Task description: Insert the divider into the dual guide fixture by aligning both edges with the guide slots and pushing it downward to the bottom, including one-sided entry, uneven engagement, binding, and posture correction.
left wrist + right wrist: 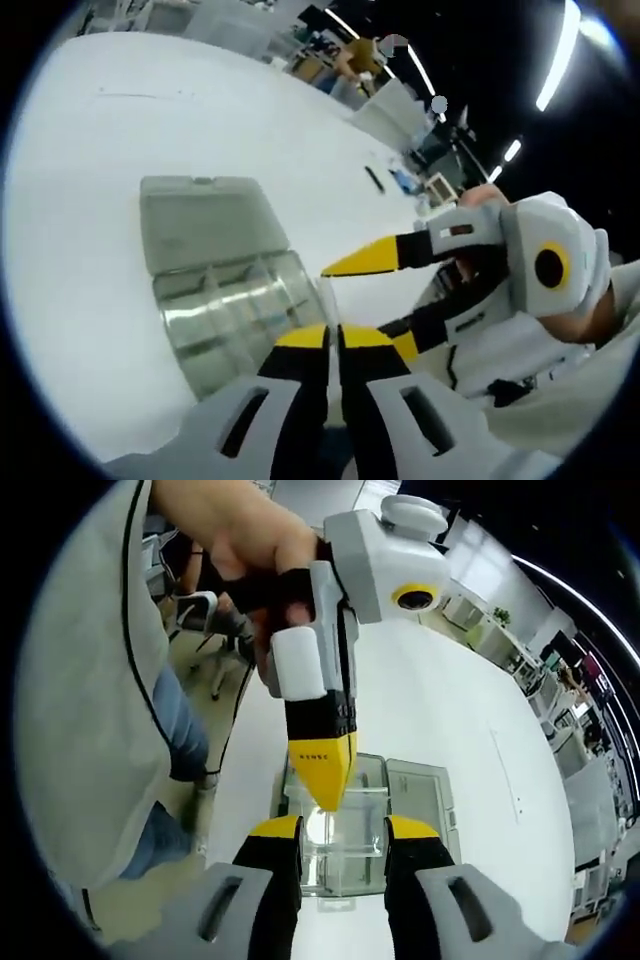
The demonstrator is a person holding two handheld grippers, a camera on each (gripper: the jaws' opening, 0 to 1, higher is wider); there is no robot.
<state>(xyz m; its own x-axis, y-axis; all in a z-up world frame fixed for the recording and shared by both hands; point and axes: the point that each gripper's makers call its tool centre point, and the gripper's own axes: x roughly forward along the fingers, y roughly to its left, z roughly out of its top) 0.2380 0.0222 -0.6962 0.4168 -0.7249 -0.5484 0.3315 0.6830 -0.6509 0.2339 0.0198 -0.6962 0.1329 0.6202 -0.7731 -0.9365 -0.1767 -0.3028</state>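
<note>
left gripper view has the left gripper (pixel 332 335) rising from the bottom edge, its yellow-tipped jaws pressed almost together on a thin clear divider (pixel 328 305) whose edge stands up between them. just beyond the jaw tips sits the clear plastic organiser box (pixel 232 305), its ribbed compartments showing through the walls, and its grey lid (pixel 205 220) lies flung open flat on the far side of the box. the box rests on a white table (pixel 120 130). to the right of the box the right gripper (pixel 385 290) reaches in with its jaws spread apart, one yellow tip above the divider's top edge and the other lower, near the left jaws; a person's hand (pixel 480 200) grips its handle.

right gripper view looks down over the same box (pixel 340 845), seen between the right gripper's (pixel 342 830) own widely spread jaws. the left gripper (pixel 325 770) comes down from above, its closed yellow tip just over the box's near rim, held by a hand (pixel 245 550). whether the divider has entered the box's slots cannot be told.
</note>
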